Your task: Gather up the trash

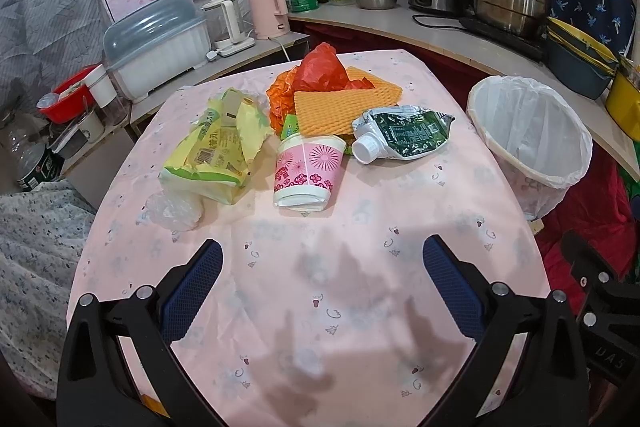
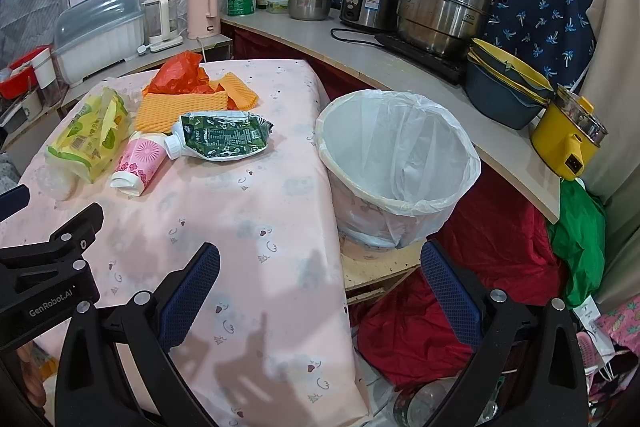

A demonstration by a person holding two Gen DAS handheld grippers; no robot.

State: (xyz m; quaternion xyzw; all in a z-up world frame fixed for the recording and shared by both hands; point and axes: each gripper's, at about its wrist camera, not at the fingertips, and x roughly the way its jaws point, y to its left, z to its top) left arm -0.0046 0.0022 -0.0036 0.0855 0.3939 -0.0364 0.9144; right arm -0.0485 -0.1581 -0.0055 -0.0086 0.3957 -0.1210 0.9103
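Trash lies on the pink tablecloth (image 1: pixel 320 287): a pink flowered paper cup (image 1: pixel 306 171) on its side, a green pouch with a white cap (image 1: pixel 404 139), a yellow-green wrapper (image 1: pixel 216 151), an orange foam sheet (image 1: pixel 344 107), a red plastic bag (image 1: pixel 324 69) and clear crumpled plastic (image 1: pixel 174 211). The same items show in the right wrist view: cup (image 2: pixel 138 163), pouch (image 2: pixel 224 139), wrapper (image 2: pixel 90 139). A bin with a white liner (image 1: pixel 528 135) (image 2: pixel 396 163) stands right of the table. My left gripper (image 1: pixel 322 267) is open and empty, short of the cup. My right gripper (image 2: pixel 320 267) is open and empty, at the table's right edge before the bin.
A counter (image 2: pixel 360 55) behind holds steel pots (image 2: pixel 444 11), a rice cooker (image 2: pixel 368 1), kettles (image 2: pixel 204 9), stacked bowls (image 2: pixel 504 87) and a yellow pot (image 2: pixel 568 135). Red cloth (image 2: pixel 460 287) and a green bag (image 2: pixel 580 239) lie below the bin. A dish box (image 1: pixel 160 47) sits left.
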